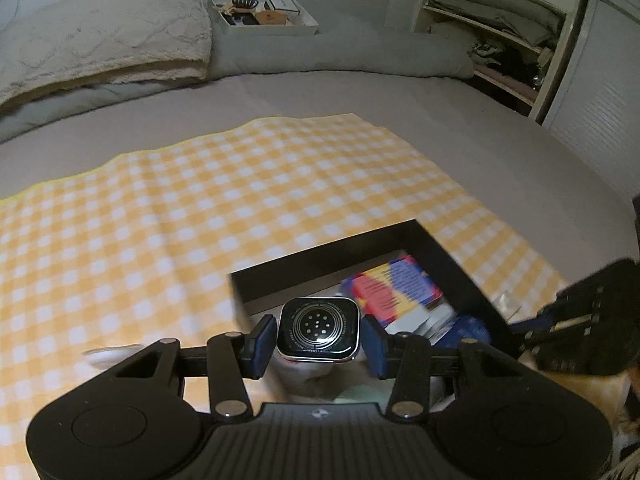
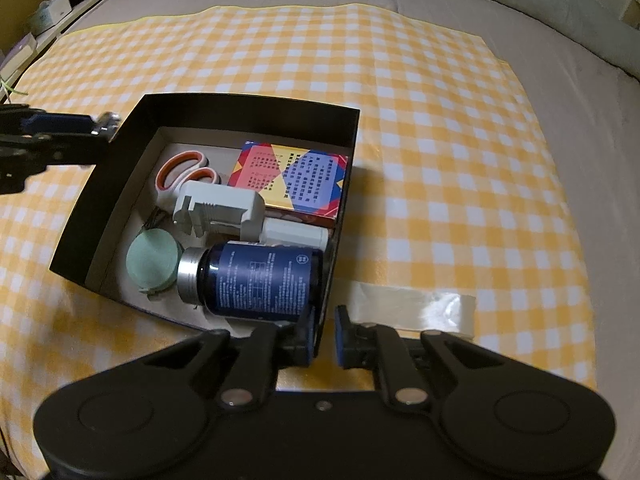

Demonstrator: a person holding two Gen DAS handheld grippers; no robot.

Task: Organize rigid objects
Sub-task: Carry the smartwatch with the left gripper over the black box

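My left gripper is shut on a square smartwatch body, sensor back up, held above the near left part of the black box. In the right wrist view the black box lies on the yellow checked cloth and holds orange-handled scissors, a colourful card box, a grey plastic tool, a white tube, a green round disc and a blue bottle. My right gripper straddles the box's near right wall, jaws slightly apart, holding nothing I can see.
A clear plastic bag lies on the cloth right of the box. A white tray of small items sits on the pillows at the far end. Shelves stand at the far right. The left gripper shows left of the box.
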